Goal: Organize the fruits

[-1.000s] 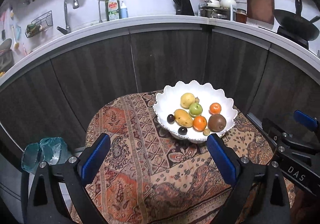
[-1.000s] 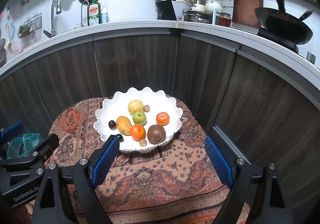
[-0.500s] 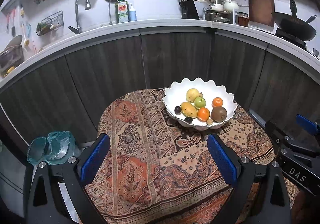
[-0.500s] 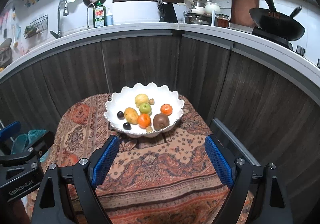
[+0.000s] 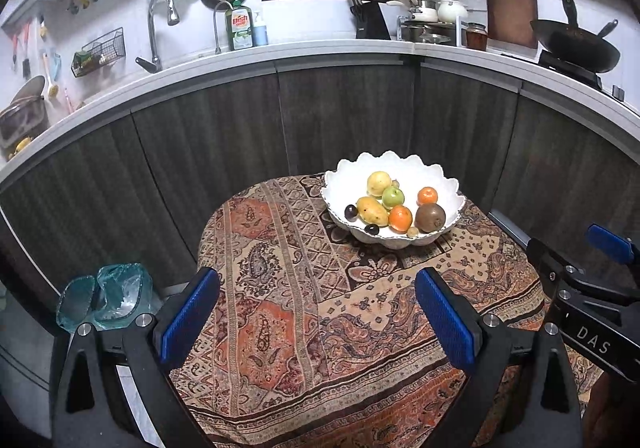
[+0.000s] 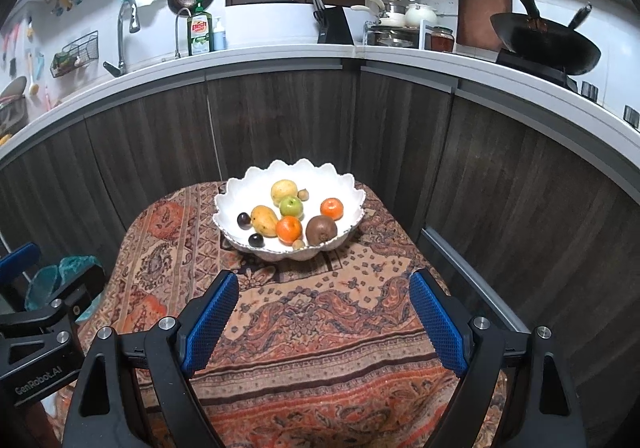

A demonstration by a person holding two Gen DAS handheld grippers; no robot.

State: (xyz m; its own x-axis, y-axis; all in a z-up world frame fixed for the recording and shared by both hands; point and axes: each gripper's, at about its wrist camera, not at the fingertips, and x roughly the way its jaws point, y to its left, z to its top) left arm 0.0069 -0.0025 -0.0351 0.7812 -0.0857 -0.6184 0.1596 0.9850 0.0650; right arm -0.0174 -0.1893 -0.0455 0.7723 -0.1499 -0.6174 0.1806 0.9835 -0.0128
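**Both grippers pulled back from the fruit bowl**

Both grippers have drawn away from the bowl since a second ago: it now looks smaller and sits higher in each wrist view, with more patterned cloth showing in front of the blue pads. Nothing in the bowl has shifted.

The left gripper (image 5: 316, 312) hangs over the near part of the table, jaws spread wide with only cloth between them. The right gripper (image 6: 324, 318) is likewise wide apart and holds nothing; its black body shows at the right edge of the left wrist view.

The white scalloped bowl (image 6: 240, 200) stands on the patterned tablecloth (image 6: 320, 328) toward the far edge of the table, near the dark wood cabinet fronts (image 6: 280, 120). In it, well apart from both grippers, lie the fruits: a pale yellow round fruit (image 6: 284, 190) at the back, a green apple (image 6: 291, 206) touching it in front, a small brown nut-like piece (image 6: 304, 194) just beside them, a yellow mango (image 6: 264, 220) to the left, and an orange (image 6: 289, 229) in the front middle. A second, smaller orange (image 6: 332, 208) sits toward the bowl's right side, a brown kiwi-like fruit (image 6: 321, 229) in front of it, two dark plums (image 6: 243, 219) at the left, and another small tan piece (image 6: 298, 244) by the front rim.

Teal plastic bags (image 5: 104, 294) lie off the table's left edge.
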